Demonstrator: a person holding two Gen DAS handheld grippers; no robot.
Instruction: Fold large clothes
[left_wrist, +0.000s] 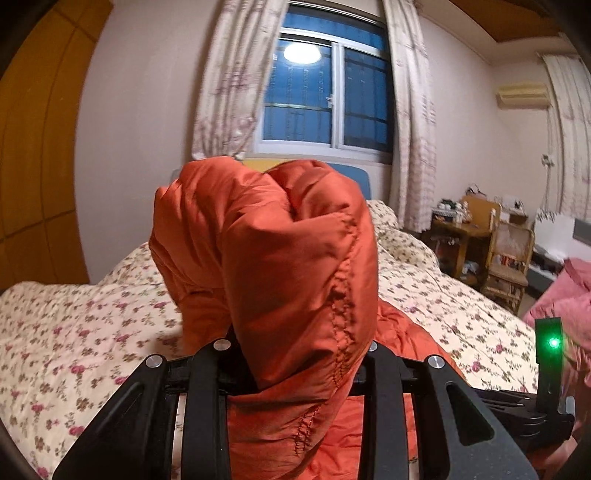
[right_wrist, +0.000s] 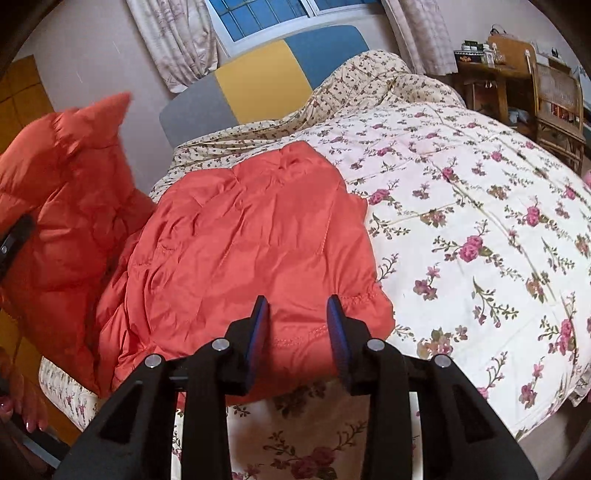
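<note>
1. Left wrist view: my left gripper (left_wrist: 295, 373) has a bunched wad of the orange jacket (left_wrist: 266, 258) clamped between its jaws, which stand narrowly apart around the fabric. The wad rises straight up in front of the lens and drapes back over the fingers, so the fingertips are hidden and I cannot see exactly where the pads bite. The rest of the jacket trails down and to the right onto the bed (left_wrist: 74, 332). A green light on the right gripper's body shows at the far right edge, so that hand is close on my right.

2. Right wrist view: my right gripper (right_wrist: 299, 332) is partly open with nothing between its pads (right_wrist: 258, 332). The folded body of the jacket (right_wrist: 251, 240) lies on the bed (right_wrist: 480, 221) directly under and ahead of it, its long axis running away from me toward the headboard (right_wrist: 266, 74). The near hem sits just below the open jaws, so the right hand is the nearer one to that edge. The lifted part hangs up at the left, held by the left gripper (right_wrist: 14, 240), which is cut off by the frame.

3. Hard to read: whether the right fingertips touch the hem or hover just above it I cannot tell. The raised part's tip is motion-blurred, and I cannot say if it is a sleeve or a side panel.
</note>
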